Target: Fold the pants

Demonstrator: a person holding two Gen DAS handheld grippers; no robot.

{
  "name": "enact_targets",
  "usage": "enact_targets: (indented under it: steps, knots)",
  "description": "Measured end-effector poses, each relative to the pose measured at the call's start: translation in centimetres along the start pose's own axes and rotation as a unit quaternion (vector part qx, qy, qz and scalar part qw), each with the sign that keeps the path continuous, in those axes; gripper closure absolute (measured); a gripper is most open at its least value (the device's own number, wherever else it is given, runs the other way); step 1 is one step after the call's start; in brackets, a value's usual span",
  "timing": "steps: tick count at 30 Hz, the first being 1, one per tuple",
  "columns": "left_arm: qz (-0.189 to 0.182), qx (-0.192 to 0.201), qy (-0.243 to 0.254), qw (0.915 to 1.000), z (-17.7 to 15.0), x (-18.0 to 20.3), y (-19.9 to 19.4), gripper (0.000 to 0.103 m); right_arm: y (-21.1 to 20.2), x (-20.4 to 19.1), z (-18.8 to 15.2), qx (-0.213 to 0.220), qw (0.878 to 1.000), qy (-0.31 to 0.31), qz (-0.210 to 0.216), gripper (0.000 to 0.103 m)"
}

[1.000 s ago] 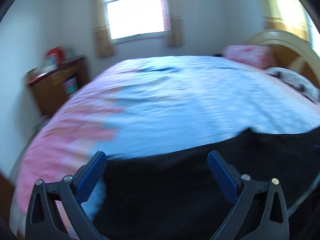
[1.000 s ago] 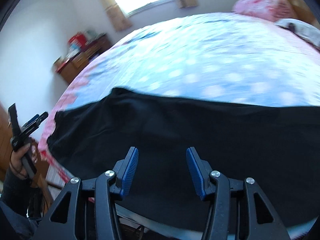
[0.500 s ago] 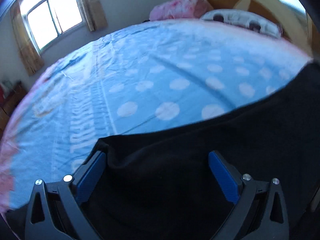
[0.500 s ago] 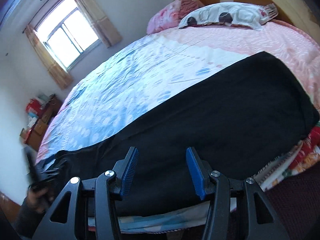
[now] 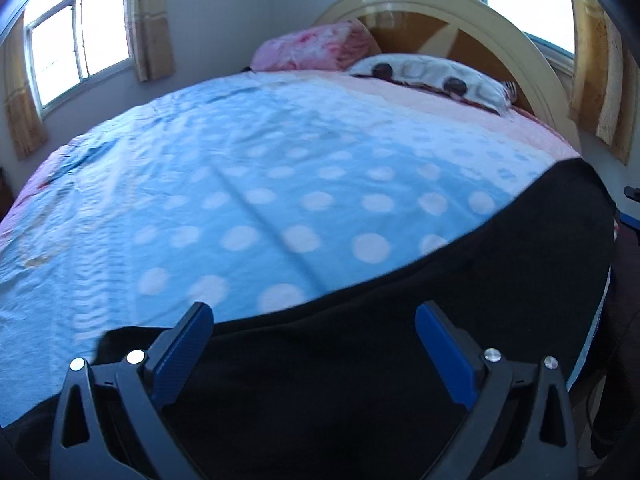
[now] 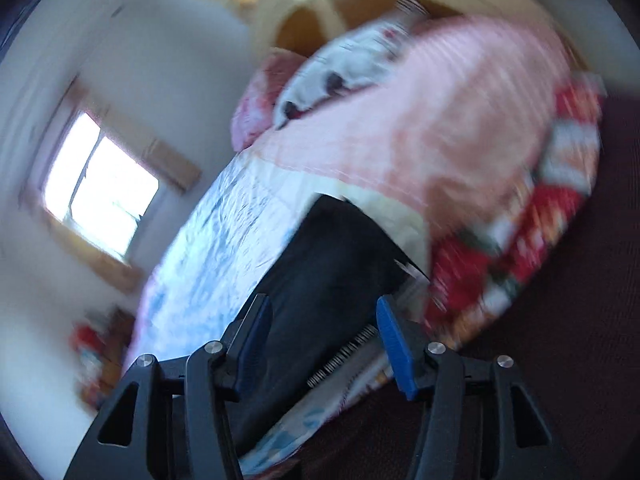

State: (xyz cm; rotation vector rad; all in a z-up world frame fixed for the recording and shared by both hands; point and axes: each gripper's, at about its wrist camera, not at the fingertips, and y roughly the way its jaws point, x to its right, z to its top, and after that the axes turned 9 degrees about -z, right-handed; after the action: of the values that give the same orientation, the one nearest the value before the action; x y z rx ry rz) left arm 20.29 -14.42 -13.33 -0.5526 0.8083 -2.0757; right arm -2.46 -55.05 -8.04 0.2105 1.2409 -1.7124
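Black pants [image 5: 400, 320] lie flat along the near edge of the bed, reaching from bottom left to far right in the left wrist view. My left gripper [image 5: 314, 322] is open and empty, just above the pants near their left end. In the blurred right wrist view the pants [image 6: 332, 248] lie lengthwise ahead. My right gripper [image 6: 320, 316] is open and empty over their near end at the bed's edge.
The bed carries a blue polka-dot blanket [image 5: 260, 184] with a pink part [image 6: 440, 120] near the headboard [image 5: 460, 24]. A pink pillow [image 5: 316, 46] and a white pillow [image 5: 428, 74] lie at the head. Windows are on the left wall [image 5: 76, 40]. Dark floor [image 6: 560, 320] lies beside the bed.
Both grippers have swung to the right toward the headboard. The right wrist view has tilted and now looks along the pants from their end. Both stay open.
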Motion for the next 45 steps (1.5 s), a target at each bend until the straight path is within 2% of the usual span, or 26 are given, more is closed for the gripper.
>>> enact_targets:
  steps: [6, 11, 17, 21, 23, 25, 30, 33, 35, 36, 37, 39, 40, 41, 43, 45]
  knots:
    - [-0.012, -0.01, -0.01, 0.9998, -0.6, 1.0, 1.4, 0.0, 2.3, 1.3, -0.2, -0.023, 0.999, 0.043, 0.017, 0.047]
    - [-0.01, -0.019, -0.012, 0.9997, -1.1, 1.3, 2.4, 0.0, 3.7, 2.7, 0.4, -0.022, 0.997, 0.072, 0.028, 0.047]
    - [0.003, -0.025, -0.004, 0.9997, -1.6, 1.3, 3.1, 0.0, 5.4, 3.6, 0.6, -0.027, 0.995, 0.086, 0.041, 0.047]
    - [0.006, -0.026, -0.001, 0.9996, -1.6, 1.4, 3.2, 0.0, 4.7, 2.9, 0.6, -0.006, 0.997, 0.063, 0.054, 0.048]
    - [0.007, -0.026, 0.0, 0.9996, -1.6, 1.4, 3.2, 0.0, 4.2, 2.4, 0.7, 0.003, 0.997, 0.047, 0.053, 0.056]
    - [0.008, -0.026, 0.0, 0.9996, -1.6, 1.4, 3.2, 0.0, 4.0, 1.9, 1.0, 0.01, 0.998, 0.034, 0.053, 0.071]
    - [0.006, -0.026, -0.002, 0.9996, -1.7, 1.4, 3.2, 0.0, 4.3, 1.3, 1.3, 0.01, 0.999, 0.007, 0.04, 0.079]
    - [-0.008, -0.021, -0.021, 0.9995, -1.6, 0.9, 2.6, 0.0, 2.7, -2.0, 0.9, 0.043, 0.997, -0.064, 0.022, 0.082]
    - [-0.033, -0.012, -0.048, 0.9983, -1.6, 0.3, 1.7, 0.0, 1.2, -6.2, -0.1, 0.067, 0.987, -0.146, 0.019, 0.083]
    - [-0.051, -0.005, -0.068, 0.9964, -1.7, -0.2, 0.9, 0.0, 0.6, -8.6, -0.9, 0.076, 0.979, -0.19, 0.019, 0.083]
    - [-0.061, 0.0, -0.081, 0.9949, -1.9, -0.6, 0.4, 0.0, 0.3, -11.9, -2.5, 0.079, 0.965, -0.248, 0.024, 0.084]
    - [-0.086, 0.012, -0.116, 0.9894, -2.4, -1.8, -0.9, 0.0, 0.5, -17.1, -6.3, 0.072, 0.935, -0.346, 0.033, 0.084]
    - [-0.095, 0.017, -0.13, 0.9868, -2.7, -2.3, -1.4, 0.0, 1.2, -20.1, -9.3, 0.062, 0.911, -0.405, 0.039, 0.084]
    - [-0.108, 0.023, -0.149, 0.9827, -3.2, -3.0, -2.1, 0.0, 2.0, -22.0, -11.6, 0.048, 0.896, -0.439, 0.049, 0.084]
    - [-0.117, 0.031, -0.176, 0.977, -4.0, -4.1, -3.0, 0.0, 4.7, -25.3, -17.4, 0.001, 0.859, -0.507, 0.073, 0.084]
    - [-0.126, 0.031, -0.196, 0.972, -4.8, -5.1, -3.4, 0.0, 7.9, -26.9, -22.6, -0.039, 0.824, -0.561, 0.066, 0.084]
